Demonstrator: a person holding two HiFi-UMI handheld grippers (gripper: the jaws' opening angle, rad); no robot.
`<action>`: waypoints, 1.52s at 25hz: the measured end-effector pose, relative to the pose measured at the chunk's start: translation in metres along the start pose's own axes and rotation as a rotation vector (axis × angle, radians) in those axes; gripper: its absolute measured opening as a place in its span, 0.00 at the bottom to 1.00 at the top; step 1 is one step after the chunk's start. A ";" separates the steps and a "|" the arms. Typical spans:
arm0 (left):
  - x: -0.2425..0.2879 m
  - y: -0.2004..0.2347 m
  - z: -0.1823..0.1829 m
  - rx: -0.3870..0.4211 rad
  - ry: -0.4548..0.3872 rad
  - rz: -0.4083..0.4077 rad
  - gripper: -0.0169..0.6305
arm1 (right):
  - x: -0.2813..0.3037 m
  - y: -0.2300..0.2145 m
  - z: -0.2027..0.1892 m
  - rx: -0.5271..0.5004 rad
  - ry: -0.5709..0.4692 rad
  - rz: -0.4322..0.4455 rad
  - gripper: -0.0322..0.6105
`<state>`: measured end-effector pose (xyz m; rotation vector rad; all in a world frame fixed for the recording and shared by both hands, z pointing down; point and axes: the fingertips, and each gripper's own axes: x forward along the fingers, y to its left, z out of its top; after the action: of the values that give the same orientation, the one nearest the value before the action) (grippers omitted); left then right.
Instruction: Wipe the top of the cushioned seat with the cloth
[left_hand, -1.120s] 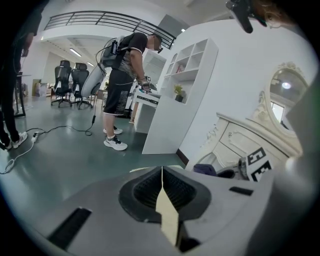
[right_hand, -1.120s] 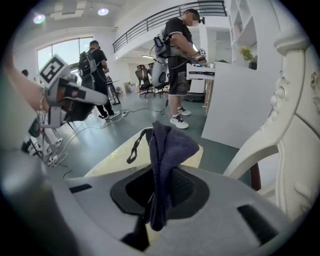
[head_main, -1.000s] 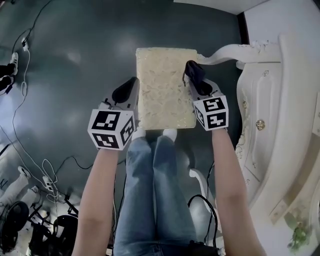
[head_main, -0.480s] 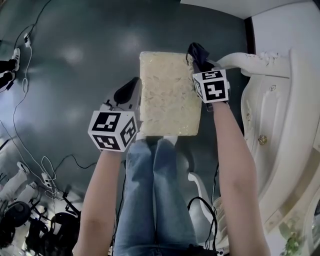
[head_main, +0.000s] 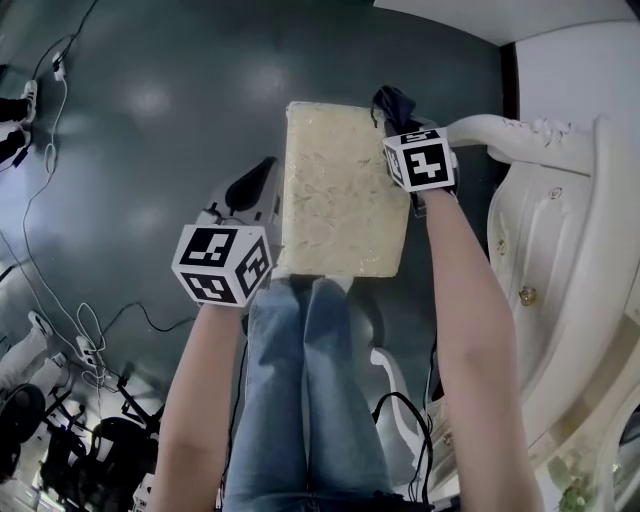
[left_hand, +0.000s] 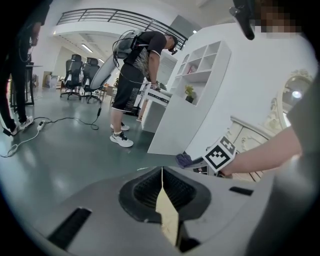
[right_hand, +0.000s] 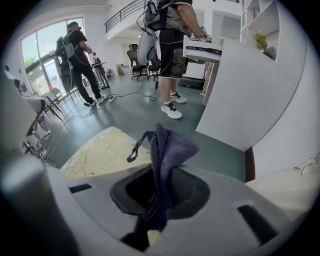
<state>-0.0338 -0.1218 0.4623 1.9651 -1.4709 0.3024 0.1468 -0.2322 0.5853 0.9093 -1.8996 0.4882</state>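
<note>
The cushioned seat (head_main: 340, 195) is a pale yellow patterned rectangle below me, also low left in the right gripper view as the seat (right_hand: 107, 152). My right gripper (head_main: 393, 108) hangs over the seat's far right corner, shut on a dark purple cloth (head_main: 390, 98). That cloth (right_hand: 167, 150) sticks up out of the right gripper (right_hand: 159, 200), a loop hanging from it. My left gripper (head_main: 258, 180) stays beside the seat's left edge, off the cushion. The left gripper (left_hand: 161, 187) has its jaws closed together, with only a pale yellow sliver showing below them.
White carved furniture (head_main: 560, 260) with a curved arm (head_main: 500, 128) stands close on the right. Cables (head_main: 40, 200) trail over the dark floor at left. My legs (head_main: 300, 380) stand at the seat's near edge. People (left_hand: 135, 75) work by a white shelf unit (left_hand: 200, 100).
My right gripper has carried the cloth along the seat's right edge from the middle to the far corner. The left gripper has hardly moved.
</note>
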 end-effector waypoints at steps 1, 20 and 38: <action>0.000 0.001 0.000 -0.005 -0.003 0.001 0.03 | 0.001 0.001 0.000 -0.006 0.007 0.010 0.11; -0.002 0.006 -0.004 -0.049 -0.022 0.019 0.03 | 0.000 0.034 -0.008 -0.690 0.097 0.183 0.11; -0.019 -0.003 -0.008 -0.033 -0.028 -0.001 0.03 | -0.015 0.060 -0.036 -0.756 0.104 0.173 0.11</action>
<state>-0.0356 -0.1015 0.4567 1.9514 -1.4832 0.2495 0.1260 -0.1638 0.5919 0.2193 -1.8535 -0.0993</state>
